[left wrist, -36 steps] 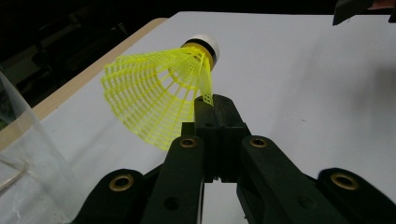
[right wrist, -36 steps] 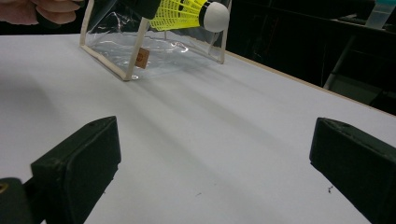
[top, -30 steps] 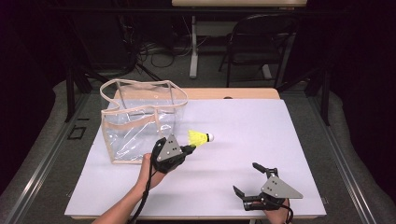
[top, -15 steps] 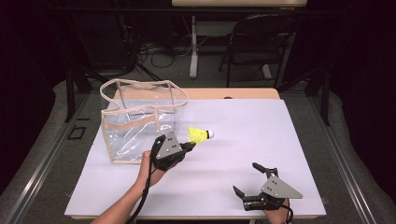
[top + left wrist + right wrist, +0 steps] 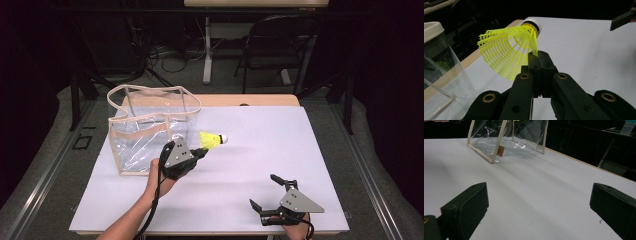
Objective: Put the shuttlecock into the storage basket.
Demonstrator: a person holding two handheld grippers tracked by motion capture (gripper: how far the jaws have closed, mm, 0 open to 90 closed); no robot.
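A yellow shuttlecock (image 5: 212,140) with a white cork tip hangs above the table, pinched by its mesh skirt (image 5: 509,52) in my left gripper (image 5: 201,151), which is shut on it. It floats just right of a clear plastic bag (image 5: 150,125) with beige trim and handles. In the left gripper view the jaws are pressed together on the skirt's edge, and the cork points away. My right gripper (image 5: 266,192) rests low near the table's front right, open, nothing between its wide-apart fingers (image 5: 466,207). The bag (image 5: 506,137) stands far ahead of it.
The white table top (image 5: 280,145) has a wooden strip along its far edge. A black chair (image 5: 280,45) and a table leg stand behind on the grey floor. The front table edge lies just below my right gripper.
My left gripper has carried the shuttlecock slightly left and up, closer to the bag. The right gripper has stayed where it was.
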